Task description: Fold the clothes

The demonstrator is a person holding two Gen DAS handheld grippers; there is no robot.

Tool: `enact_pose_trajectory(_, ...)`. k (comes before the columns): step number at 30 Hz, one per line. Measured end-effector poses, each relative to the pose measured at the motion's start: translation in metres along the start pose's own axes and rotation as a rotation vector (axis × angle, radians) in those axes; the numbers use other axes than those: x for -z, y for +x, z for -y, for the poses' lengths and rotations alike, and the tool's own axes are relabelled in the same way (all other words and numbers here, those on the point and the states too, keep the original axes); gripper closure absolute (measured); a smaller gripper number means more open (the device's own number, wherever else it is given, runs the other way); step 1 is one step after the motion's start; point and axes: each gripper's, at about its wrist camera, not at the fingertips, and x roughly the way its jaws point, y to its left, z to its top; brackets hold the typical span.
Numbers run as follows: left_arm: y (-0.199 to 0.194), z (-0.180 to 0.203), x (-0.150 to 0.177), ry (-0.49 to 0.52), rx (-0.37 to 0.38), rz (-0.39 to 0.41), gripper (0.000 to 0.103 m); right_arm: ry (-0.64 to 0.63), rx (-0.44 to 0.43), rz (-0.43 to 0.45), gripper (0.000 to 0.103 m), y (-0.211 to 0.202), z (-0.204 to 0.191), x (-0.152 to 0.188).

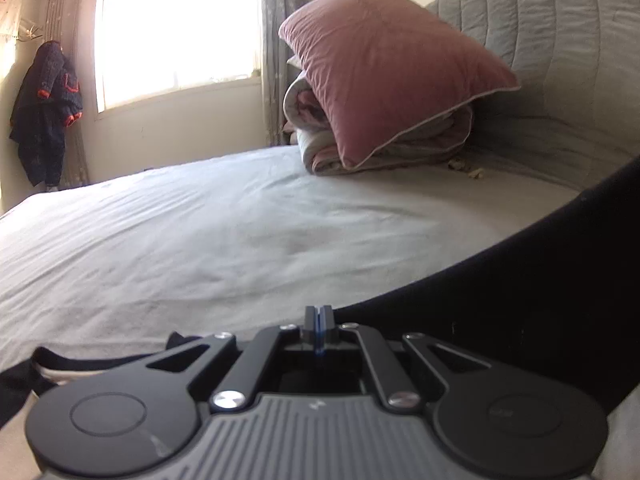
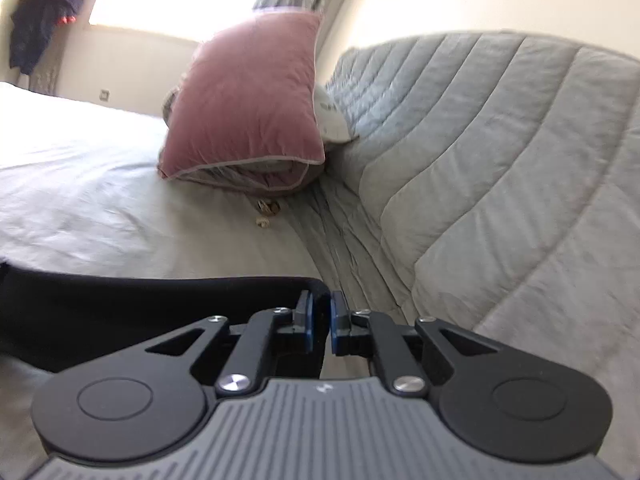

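- Bedroom, left wrist view: white bed sheet (image 1: pixel 240 232), pink pillow (image 1: pixel 384 76) on a folded quilt (image 1: pixel 320 148), bright window (image 1: pixel 176 28) behind.
- Left gripper (image 1: pixel 318 322): jaws pressed together (nothing visible between them); black garment (image 1: pixel 520 300) stretches away on its right.
- Right wrist view: grey quilted headboard (image 2: pixel 500 152) alongside.
- Right gripper (image 2: pixel 320 318): jaws clamped on the garment's corner, cloth lying leftward across the sheet.

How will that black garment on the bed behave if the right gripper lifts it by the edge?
The black garment will probably sag: it curves limply across the white sheet. It looks thin, so likely light. The right gripper holds little fabric between its pads, so it may slip.
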Motion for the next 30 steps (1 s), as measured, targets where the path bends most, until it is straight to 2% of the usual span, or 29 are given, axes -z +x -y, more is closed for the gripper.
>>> enact_pose_trajectory(6,0.023,0.009,0.005,0.039,0.003,-0.110,0.103,0.028,0.014,-0.142,0.095,0.071,-0.006,-0.002)
enact_pose_trajectory(8,0.025,0.010,0.004,0.055,0.017,-0.132,0.103,0.038,0.019,-0.190,0.093,0.095,-0.009,-0.003)
enact_pose_trajectory(9,0.025,0.010,0.003,0.067,0.024,-0.135,0.103,0.042,0.021,-0.213,0.089,0.107,-0.010,-0.004)
enact_pose_trajectory(11,0.024,0.008,0.000,0.079,0.047,-0.133,0.096,0.049,0.045,-0.231,0.087,0.114,-0.011,-0.001)
enact_pose_trajectory(12,0.022,0.004,-0.002,0.062,0.067,-0.129,0.092,0.054,0.058,-0.229,0.084,0.113,-0.011,-0.001)
enact_pose_trajectory(14,0.015,-0.007,-0.006,0.004,0.090,-0.125,0.062,0.069,0.072,-0.211,0.077,0.106,-0.008,-0.002)
enact_pose_trajectory(15,0.010,-0.012,-0.008,-0.025,0.100,-0.122,0.060,0.077,0.072,-0.195,0.067,0.100,-0.005,-0.003)
enact_pose_trajectory(16,0.006,-0.017,-0.009,-0.055,0.110,-0.119,0.060,0.086,0.072,-0.179,0.063,0.095,-0.003,-0.005)
enact_pose_trajectory(21,-0.017,-0.029,-0.009,-0.083,0.189,-0.150,0.060,0.066,0.054,-0.157,0.063,0.068,-0.005,-0.013)
enact_pose_trajectory(24,-0.028,-0.027,-0.003,-0.025,0.241,-0.217,0.060,0.081,0.022,-0.148,0.062,0.056,-0.010,-0.021)
enact_pose_trajectory(26,-0.043,-0.027,0.001,0.006,0.253,-0.220,0.060,0.095,-0.007,-0.141,0.061,0.046,-0.016,-0.027)
enact_pose_trajectory(30,-0.080,-0.042,0.002,-0.012,0.259,-0.216,0.048,0.094,-0.063,-0.132,0.057,0.020,-0.033,-0.037)
